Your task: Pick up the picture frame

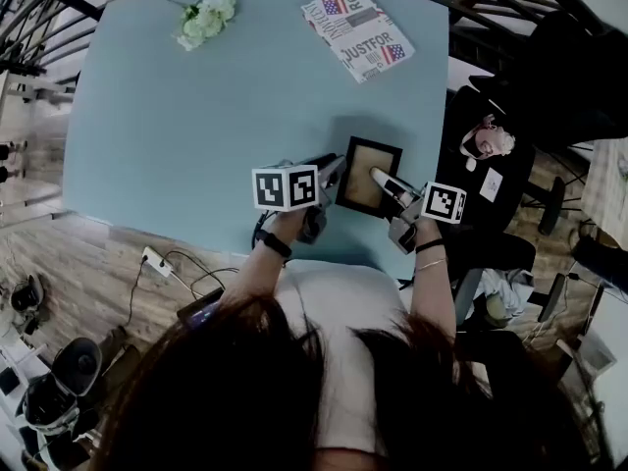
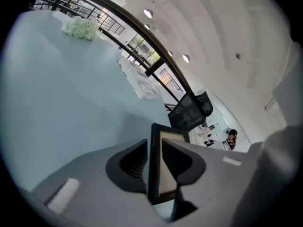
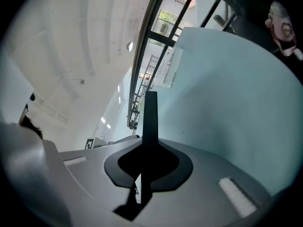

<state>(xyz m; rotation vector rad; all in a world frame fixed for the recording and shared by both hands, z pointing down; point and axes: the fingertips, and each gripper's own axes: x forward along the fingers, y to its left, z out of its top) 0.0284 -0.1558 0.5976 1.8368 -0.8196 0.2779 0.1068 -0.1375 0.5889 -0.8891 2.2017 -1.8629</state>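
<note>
Picture frame (image 1: 368, 177) over near part of tabletop (image 1: 196, 116), seemingly lifted clear. Left gripper (image 1: 339, 168) fingers clamped on its left edge, right gripper (image 1: 381, 177) fingers clamped on right edge: 2 opposite grips likely keep it steady, stop swinging.

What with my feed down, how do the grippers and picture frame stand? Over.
Left gripper shut on picture frame, left edge. Right gripper shut on its right edge. Nothing blocking: magazine and flowers far across the table.
</note>
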